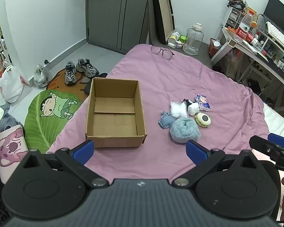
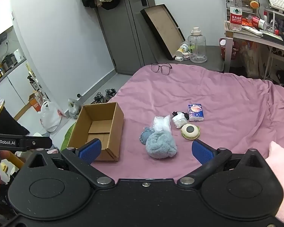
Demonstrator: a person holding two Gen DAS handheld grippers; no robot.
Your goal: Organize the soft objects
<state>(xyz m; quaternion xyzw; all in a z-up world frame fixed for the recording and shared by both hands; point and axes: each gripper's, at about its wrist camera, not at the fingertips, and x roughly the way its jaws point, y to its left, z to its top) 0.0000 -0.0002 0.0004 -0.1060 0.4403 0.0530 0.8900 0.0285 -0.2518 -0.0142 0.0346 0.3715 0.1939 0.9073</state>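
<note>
On the pink bed [image 1: 208,79], our 2 grippers hang spread and empty.
From the left wrist we see the left gripper [image 1: 140,149] before the empty box [image 1: 115,113], the soft pile [image 1: 185,117] at right; from the right wrist, our right gripper [image 2: 146,151] frames the fluffy ball [image 2: 161,144].

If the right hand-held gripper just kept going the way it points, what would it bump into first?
Probably the fluffy blue bundle, lying on the pink bedspread straight ahead between the open right hand-held gripper's fingers; depth is hard to judge.
</note>
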